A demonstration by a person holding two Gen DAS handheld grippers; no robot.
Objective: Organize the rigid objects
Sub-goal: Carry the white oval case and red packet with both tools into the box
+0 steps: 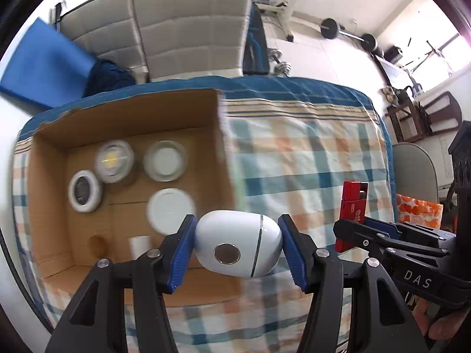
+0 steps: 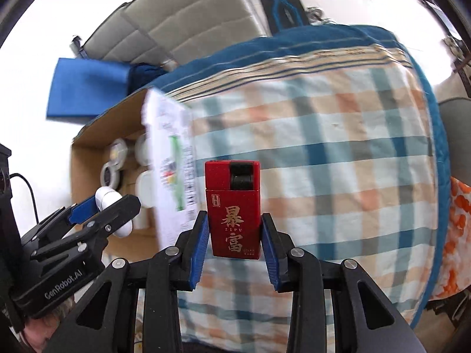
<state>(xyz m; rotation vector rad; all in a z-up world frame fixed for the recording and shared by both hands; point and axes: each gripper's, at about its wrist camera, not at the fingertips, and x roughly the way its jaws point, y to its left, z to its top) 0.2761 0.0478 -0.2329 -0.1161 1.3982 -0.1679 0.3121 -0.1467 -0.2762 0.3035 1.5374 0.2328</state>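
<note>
My left gripper (image 1: 237, 248) is shut on a white egg-shaped case (image 1: 237, 244) with a round metal button, held above the near right corner of an open cardboard box (image 1: 47, 206). The box holds several round white lids and jars (image 1: 166, 160). My right gripper (image 2: 234, 234) is shut on a red lighter (image 2: 234, 209) with gold Chinese characters, held upright over the plaid cloth. The right gripper shows at the right of the left wrist view (image 1: 382, 235), and the left gripper with the white case shows at the left of the right wrist view (image 2: 100, 209).
A plaid blue, orange and white cloth (image 1: 309, 153) covers the table. Grey padded chairs (image 1: 188, 29) stand behind it, with a blue pad (image 1: 44, 61) at the left. Gym weights (image 1: 329, 28) lie on the floor beyond. An orange patterned cushion (image 1: 418, 209) sits at the right.
</note>
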